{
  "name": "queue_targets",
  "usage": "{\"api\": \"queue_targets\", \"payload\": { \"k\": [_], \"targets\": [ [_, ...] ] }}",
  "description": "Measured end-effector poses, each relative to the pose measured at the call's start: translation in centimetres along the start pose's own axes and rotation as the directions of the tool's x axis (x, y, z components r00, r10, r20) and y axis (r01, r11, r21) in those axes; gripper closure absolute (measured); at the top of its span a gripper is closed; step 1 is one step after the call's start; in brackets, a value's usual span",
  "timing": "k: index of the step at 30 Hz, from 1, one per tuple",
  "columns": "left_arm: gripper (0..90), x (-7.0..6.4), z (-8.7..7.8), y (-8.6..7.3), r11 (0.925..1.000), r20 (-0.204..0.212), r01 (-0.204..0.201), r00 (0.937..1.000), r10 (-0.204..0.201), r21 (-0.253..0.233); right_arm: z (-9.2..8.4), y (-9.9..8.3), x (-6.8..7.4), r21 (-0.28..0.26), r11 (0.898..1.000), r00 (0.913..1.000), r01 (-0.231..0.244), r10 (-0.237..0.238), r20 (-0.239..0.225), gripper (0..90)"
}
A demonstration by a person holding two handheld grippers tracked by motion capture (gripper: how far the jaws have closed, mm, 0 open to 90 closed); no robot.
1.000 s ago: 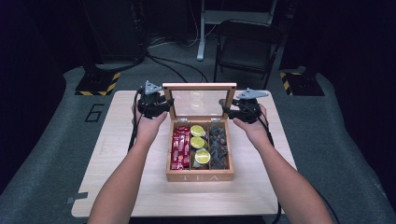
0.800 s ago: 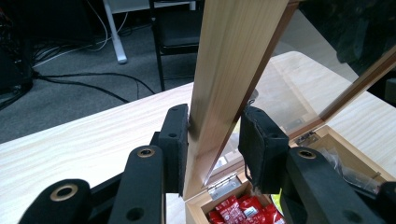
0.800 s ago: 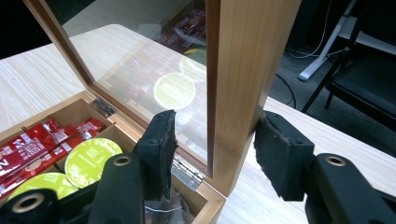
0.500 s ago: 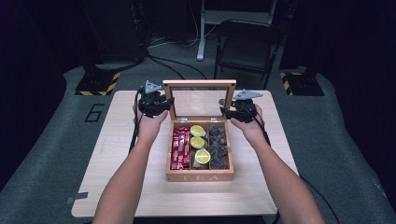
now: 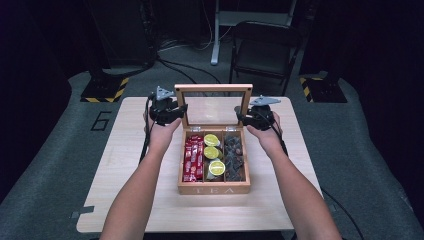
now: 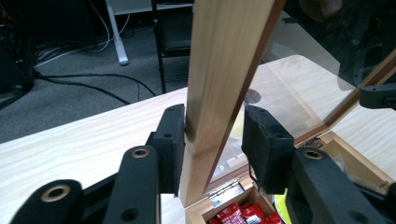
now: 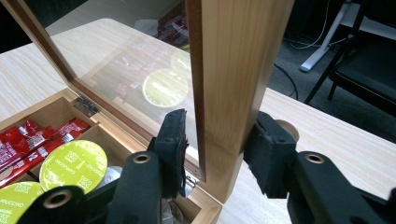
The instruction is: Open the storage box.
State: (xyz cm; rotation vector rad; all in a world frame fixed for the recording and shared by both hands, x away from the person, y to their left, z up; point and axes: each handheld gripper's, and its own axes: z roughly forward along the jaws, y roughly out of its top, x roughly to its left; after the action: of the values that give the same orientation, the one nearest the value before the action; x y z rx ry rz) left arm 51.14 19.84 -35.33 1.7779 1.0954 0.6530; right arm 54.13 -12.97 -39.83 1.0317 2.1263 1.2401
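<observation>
While the left gripper (image 6: 212, 144) loosely straddles the lid (image 5: 212, 89), the right gripper (image 7: 217, 151), closing, nearly pinches it.

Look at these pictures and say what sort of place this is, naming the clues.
Probably a studio or lab set up for recording, not a home: a lone wooden table on grey carpet in a dark room, cables trailing over the floor, and hazard-striped stand bases behind. A folding chair stands unused.
</observation>
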Motion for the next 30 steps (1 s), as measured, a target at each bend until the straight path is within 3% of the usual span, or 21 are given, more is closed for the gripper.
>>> {"api": "queue_targets", "payload": {
  "k": [4, 12, 16, 19, 30],
  "targets": [
    [53.9, -0.1, 0.0, -0.1, 0.9999, 0.005, -0.011, 0.9999, 0.011, 0.005, 0.0, 0.0, -0.2, -0.006, 1.000, 0.9999, 0.014, -0.014, -0.003, 61.2],
    [49.2, -0.1, -0.1, -1.1, 0.9999, 0.018, 0.003, 0.9998, -0.003, 0.011, -0.1, -0.1, -0.4, -0.006, 0.999, 0.9995, 0.031, -0.031, -0.003, 63.1],
    [49.1, 0.0, -0.5, -1.4, 0.9999, 0.016, 0.006, 0.9998, -0.006, 0.013, 0.0, 0.0, -0.5, -0.003, 1.000, 0.9996, 0.027, -0.027, -0.001, 63.0],
    [49.1, -0.1, -0.8, -1.7, 0.9998, 0.033, 0.003, 0.9994, -0.004, 0.019, 0.1, 0.1, -0.4, 0.002, 1.000, 1.0000, 0.003, -0.003, 0.001, 62.5],
    [49.3, -1.0, -1.5, -3.2, 0.9991, 0.080, 0.006, 0.9968, -0.010, 0.042, 0.7, 0.6, -0.9, 0.015, 1.000, 0.9999, -0.012, 0.012, -0.001, 61.7]
  ]
}}
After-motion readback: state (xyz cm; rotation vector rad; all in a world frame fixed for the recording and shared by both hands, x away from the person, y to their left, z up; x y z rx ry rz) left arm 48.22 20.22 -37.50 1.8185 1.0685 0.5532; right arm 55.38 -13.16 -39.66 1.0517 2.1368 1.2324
